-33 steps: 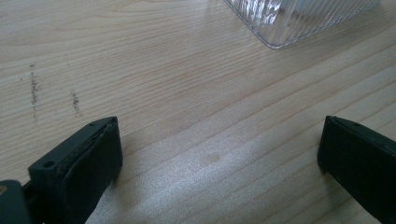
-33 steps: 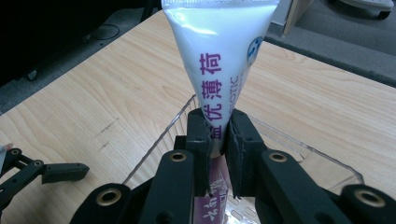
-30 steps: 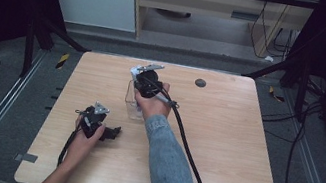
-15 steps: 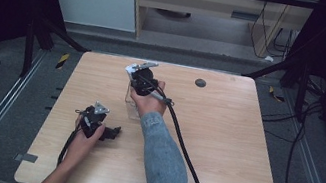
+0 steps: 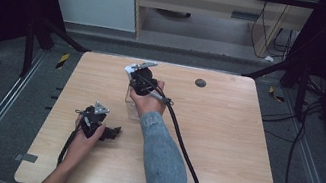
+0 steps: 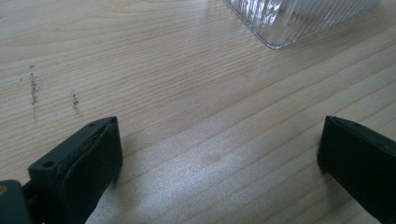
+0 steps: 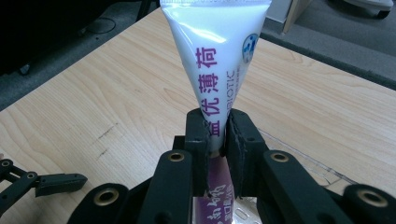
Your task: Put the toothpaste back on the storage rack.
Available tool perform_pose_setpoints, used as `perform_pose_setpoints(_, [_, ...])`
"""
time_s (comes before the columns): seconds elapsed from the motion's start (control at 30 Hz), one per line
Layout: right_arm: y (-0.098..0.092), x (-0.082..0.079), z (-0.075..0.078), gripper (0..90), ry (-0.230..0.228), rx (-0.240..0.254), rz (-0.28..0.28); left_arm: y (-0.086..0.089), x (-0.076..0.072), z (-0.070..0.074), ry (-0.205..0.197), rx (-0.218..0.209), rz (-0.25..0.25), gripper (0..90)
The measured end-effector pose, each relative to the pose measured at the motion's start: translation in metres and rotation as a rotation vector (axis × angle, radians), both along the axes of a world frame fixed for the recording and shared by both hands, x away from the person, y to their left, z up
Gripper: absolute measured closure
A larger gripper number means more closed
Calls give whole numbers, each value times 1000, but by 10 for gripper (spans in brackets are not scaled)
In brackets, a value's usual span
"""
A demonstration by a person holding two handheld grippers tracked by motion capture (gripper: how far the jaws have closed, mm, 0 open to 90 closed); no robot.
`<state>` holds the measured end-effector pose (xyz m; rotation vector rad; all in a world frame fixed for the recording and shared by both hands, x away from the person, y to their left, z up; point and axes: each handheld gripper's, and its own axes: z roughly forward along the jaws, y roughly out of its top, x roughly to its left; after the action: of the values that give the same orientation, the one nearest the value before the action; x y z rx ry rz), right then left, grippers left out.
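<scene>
R gripper [image 7: 215, 135] is pinching white tube [image 7: 215, 51] w/ jaws nearly closed, above ribbed clear container [image 5: 131, 103]. L gripper [image 6: 219, 158] is resting wide open on wood table [image 5: 222, 147]; dark room w/ cabinets behind.

Tube lettering: the white tube [image 7: 212, 56], pinched between the closed jaws of the right gripper [image 7: 217, 135], carries purple Chinese characters along its length, reading 薄荷 and, nearer the jaws, 益优.
Latin lettering: beside the characters runs grey print ending in "BIOTIC"; its start is hidden behind the jaws.
Lower part of tube: purple band with white characters, too cut off to read.
Emblem: small blue round mark near the tube's edge, unreadable.
</scene>
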<state>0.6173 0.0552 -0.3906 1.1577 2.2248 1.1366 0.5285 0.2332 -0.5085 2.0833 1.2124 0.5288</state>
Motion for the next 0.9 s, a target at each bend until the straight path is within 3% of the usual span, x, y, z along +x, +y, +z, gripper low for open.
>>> perform_pose_setpoints(0.9, [-2, -4, 8, 701, -2, 10, 14, 0, 0, 0, 0, 0, 0, 0])
